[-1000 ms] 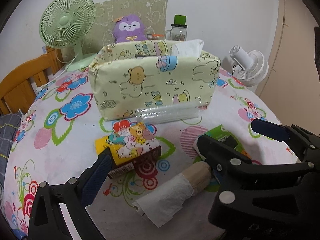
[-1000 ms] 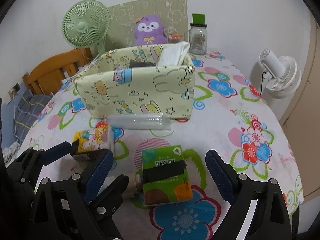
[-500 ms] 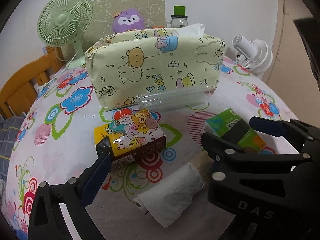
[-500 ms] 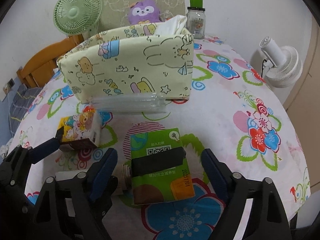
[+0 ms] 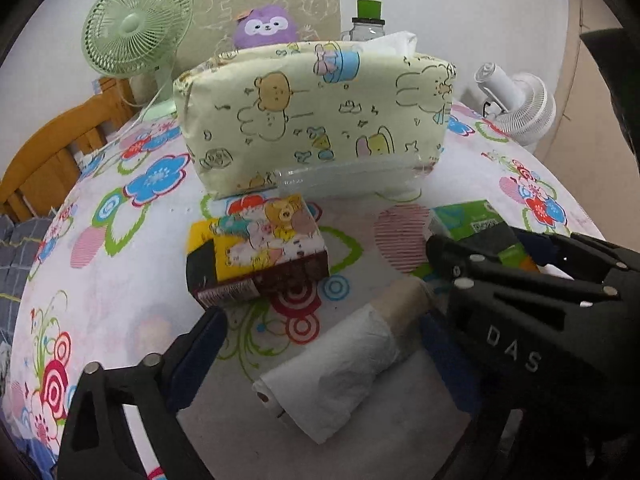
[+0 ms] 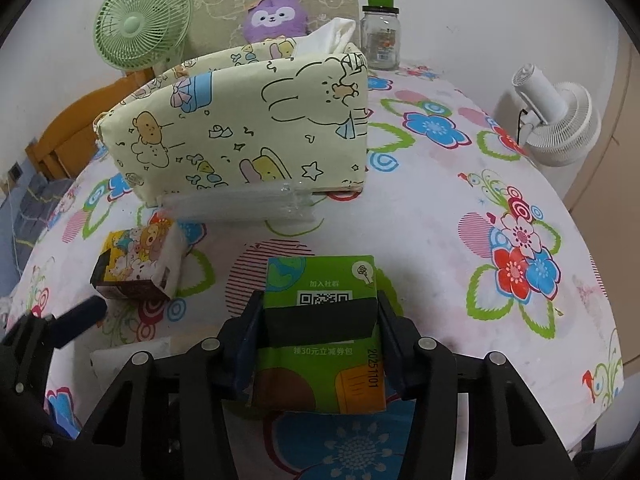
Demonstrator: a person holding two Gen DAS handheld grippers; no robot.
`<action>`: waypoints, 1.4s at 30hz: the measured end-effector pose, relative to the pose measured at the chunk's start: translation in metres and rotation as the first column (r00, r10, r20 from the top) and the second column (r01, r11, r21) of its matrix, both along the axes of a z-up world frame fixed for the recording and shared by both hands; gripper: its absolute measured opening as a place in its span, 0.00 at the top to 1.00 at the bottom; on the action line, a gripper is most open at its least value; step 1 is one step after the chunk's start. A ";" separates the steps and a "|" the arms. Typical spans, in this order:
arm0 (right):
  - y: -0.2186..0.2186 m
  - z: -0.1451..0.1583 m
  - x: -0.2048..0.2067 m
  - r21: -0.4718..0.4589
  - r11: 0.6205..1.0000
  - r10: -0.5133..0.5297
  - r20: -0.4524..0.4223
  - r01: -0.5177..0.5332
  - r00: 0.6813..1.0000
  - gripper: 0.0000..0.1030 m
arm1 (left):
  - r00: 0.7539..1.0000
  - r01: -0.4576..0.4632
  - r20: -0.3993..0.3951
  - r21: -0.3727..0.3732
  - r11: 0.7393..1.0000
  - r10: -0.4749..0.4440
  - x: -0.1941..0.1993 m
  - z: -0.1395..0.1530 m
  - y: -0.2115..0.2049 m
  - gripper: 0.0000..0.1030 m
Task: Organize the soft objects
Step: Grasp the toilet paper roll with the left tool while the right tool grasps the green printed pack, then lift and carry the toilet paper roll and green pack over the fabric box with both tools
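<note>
A green tissue pack (image 6: 320, 320) lies on the flowered tablecloth (image 6: 432, 224). My right gripper (image 6: 318, 320) is closing on it, and both blue pads touch its sides. The same pack (image 5: 468, 220) shows behind the right gripper's body in the left wrist view. My left gripper (image 5: 320, 324) is wide open with its jaws starting to close. A white paper roll (image 5: 332, 368) lies between them untouched. Its right finger is mostly hidden. A cartoon-print tissue pack (image 5: 260, 248) lies just beyond. A pale yellow fabric box (image 5: 312, 116) stands behind, with white tissue sticking out.
A clear plastic packet (image 6: 240, 200) lies against the box's front. A green fan (image 6: 140, 28), a purple plush (image 6: 276, 16) and a glass jar (image 6: 380, 36) stand at the back. There is a white fan (image 6: 560, 120) to the right and a wooden chair (image 5: 48, 156) to the left.
The right gripper's jaws have narrowed from wide apart onto the green tissue pack, and it has sunk closer to the table. The left gripper has stayed over the white roll.
</note>
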State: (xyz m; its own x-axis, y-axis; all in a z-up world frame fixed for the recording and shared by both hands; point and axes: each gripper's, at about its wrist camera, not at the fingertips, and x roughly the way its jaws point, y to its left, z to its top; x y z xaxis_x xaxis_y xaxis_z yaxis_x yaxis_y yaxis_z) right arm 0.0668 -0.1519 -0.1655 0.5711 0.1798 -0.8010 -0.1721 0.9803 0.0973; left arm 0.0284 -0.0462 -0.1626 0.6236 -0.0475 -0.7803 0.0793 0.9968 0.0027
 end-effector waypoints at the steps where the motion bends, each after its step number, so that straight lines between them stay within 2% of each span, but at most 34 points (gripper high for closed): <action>1: 0.000 0.000 0.000 0.003 1.000 0.002 0.000 -0.002 1.000 0.47 | 1.000 0.002 -0.002 0.001 1.000 -0.002 0.000 -0.001 -0.001 0.08; 8: -0.002 0.003 -0.004 0.025 1.000 0.009 0.008 -0.010 1.000 0.47 | 1.000 0.020 0.007 -0.021 1.000 -0.020 -0.001 0.000 -0.004 0.25; 10: -0.003 0.005 -0.005 0.028 1.000 0.005 0.012 -0.006 1.000 0.47 | 1.000 0.028 0.014 -0.027 0.999 -0.028 -0.001 0.002 -0.005 0.42; 12: -0.004 0.007 -0.006 0.032 0.999 0.003 0.016 -0.003 1.000 0.47 | 0.999 0.036 0.020 -0.031 0.999 -0.035 -0.002 0.002 -0.007 0.53; 13: -0.004 0.008 -0.007 0.033 0.999 0.002 0.018 -0.002 1.000 0.47 | 0.999 0.037 0.023 -0.033 0.999 -0.036 -0.002 0.003 -0.007 0.64; 16: -0.005 0.009 -0.008 0.037 0.999 -0.001 0.023 0.000 1.000 0.47 | 0.999 0.044 0.026 -0.049 0.998 -0.042 -0.002 0.004 -0.005 0.75; 21: -0.003 0.012 -0.009 0.042 0.999 0.003 0.028 -0.004 1.000 0.47 | 0.998 0.056 0.027 -0.051 0.997 -0.055 -0.002 0.006 -0.007 0.80; 42: 0.000 0.054 -0.006 0.079 0.997 0.009 0.103 -0.017 0.995 0.47 | 0.993 0.052 0.105 -0.053 0.997 -0.046 0.009 0.055 -0.008 0.80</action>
State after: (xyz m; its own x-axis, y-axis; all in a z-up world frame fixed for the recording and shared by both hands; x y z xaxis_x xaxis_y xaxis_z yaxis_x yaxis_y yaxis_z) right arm 0.0609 -0.1523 -0.1120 0.6465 0.2482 -0.7214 -0.1975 0.9678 0.1560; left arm 0.0372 -0.0544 -0.1075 0.6972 -0.1211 -0.7066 0.1299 0.9907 -0.0416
